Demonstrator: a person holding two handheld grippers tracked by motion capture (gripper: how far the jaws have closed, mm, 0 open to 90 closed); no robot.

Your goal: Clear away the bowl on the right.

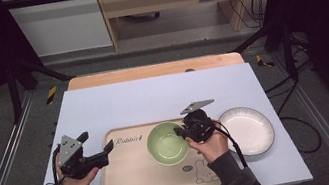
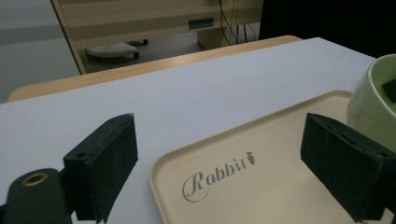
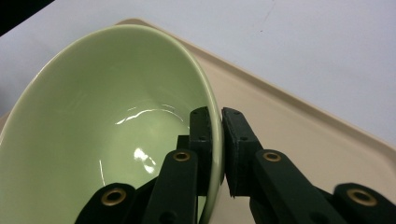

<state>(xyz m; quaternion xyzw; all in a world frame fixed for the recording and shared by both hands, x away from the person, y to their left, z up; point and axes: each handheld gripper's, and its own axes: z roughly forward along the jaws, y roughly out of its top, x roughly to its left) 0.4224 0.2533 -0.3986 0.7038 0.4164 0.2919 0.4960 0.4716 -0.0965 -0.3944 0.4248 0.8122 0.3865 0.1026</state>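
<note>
A pale green bowl [image 1: 166, 145] is over the middle of a beige tray [image 1: 131, 179] printed with "Rabbit". My right gripper [image 1: 179, 131] is shut on the bowl's right rim. In the right gripper view one pad sits inside the green bowl [image 3: 107, 116] and the other outside, pinching the wall at my right gripper [image 3: 217, 116]. I cannot tell whether the bowl rests on the tray or hangs just above it. My left gripper [image 1: 95, 141] stands open at the tray's left edge, with nothing between its jaws. In its own view my left gripper [image 2: 219, 135] straddles the tray's corner [image 2: 261, 186], and the bowl [image 2: 369, 107] is at the right.
A white plate [image 1: 247, 129] lies on the light blue mat [image 1: 153, 99] just right of the tray. A rabbit drawing marks the tray's near right corner. The wooden table edge [image 1: 154, 70] runs along the back, with dark frame posts at both sides.
</note>
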